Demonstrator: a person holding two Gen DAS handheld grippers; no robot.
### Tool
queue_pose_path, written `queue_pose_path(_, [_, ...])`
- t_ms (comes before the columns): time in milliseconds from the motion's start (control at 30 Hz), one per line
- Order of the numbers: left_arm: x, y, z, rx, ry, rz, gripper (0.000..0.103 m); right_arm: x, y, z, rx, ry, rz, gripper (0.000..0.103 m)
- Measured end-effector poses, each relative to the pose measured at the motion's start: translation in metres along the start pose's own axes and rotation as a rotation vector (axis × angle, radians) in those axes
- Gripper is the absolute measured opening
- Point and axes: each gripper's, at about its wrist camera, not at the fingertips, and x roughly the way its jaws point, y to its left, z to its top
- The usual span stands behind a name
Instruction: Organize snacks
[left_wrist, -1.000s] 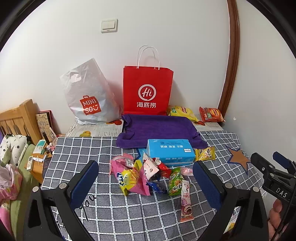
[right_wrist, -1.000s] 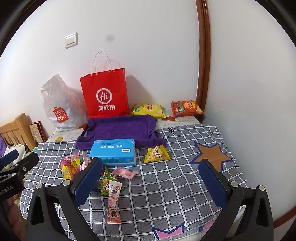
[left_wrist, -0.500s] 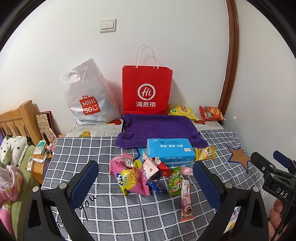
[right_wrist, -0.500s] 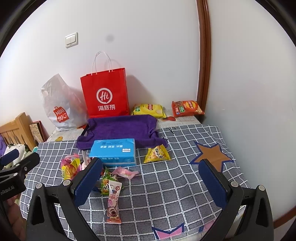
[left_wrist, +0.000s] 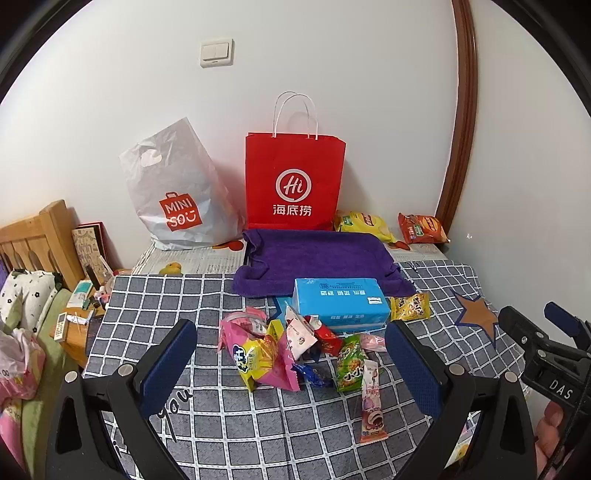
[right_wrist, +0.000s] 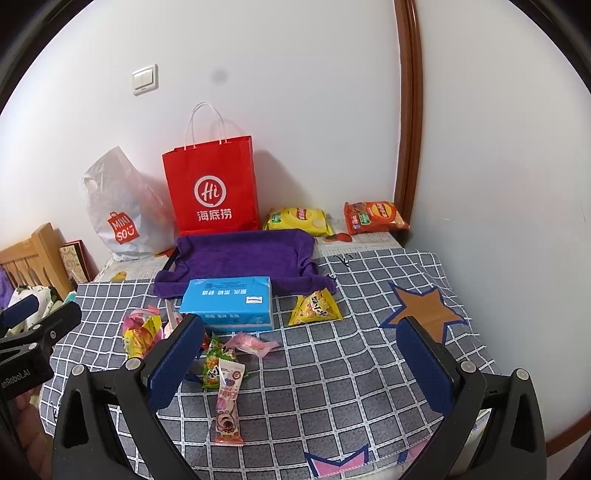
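Observation:
A pile of small snack packets (left_wrist: 291, 350) lies mid-table on the checked cloth, in front of a blue tissue box (left_wrist: 341, 302). A long pink packet (right_wrist: 229, 402) lies nearest. A yellow triangular packet (right_wrist: 314, 308) sits right of the box (right_wrist: 229, 304). Yellow (right_wrist: 297, 219) and orange (right_wrist: 373, 218) chip bags lie at the back by the wall. My left gripper (left_wrist: 291, 373) is open and empty above the table's near edge. My right gripper (right_wrist: 301, 365) is open and empty, to its right.
A red paper bag (left_wrist: 295, 184) and a white plastic bag (left_wrist: 177, 195) stand against the back wall. A purple towel covers a tray (left_wrist: 317, 258) behind the box. A wooden bed frame (left_wrist: 33, 236) and cluttered stand are on the left. A wall is on the right.

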Motion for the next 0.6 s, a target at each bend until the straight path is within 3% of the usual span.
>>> queue_pose_path(600, [-0.0028,0.0045,0.0019,-0.004,-0.01,0.01,0.102,-0.0012,0.0028,-0.0018,-0.01,-0.001,0.013,0.103])
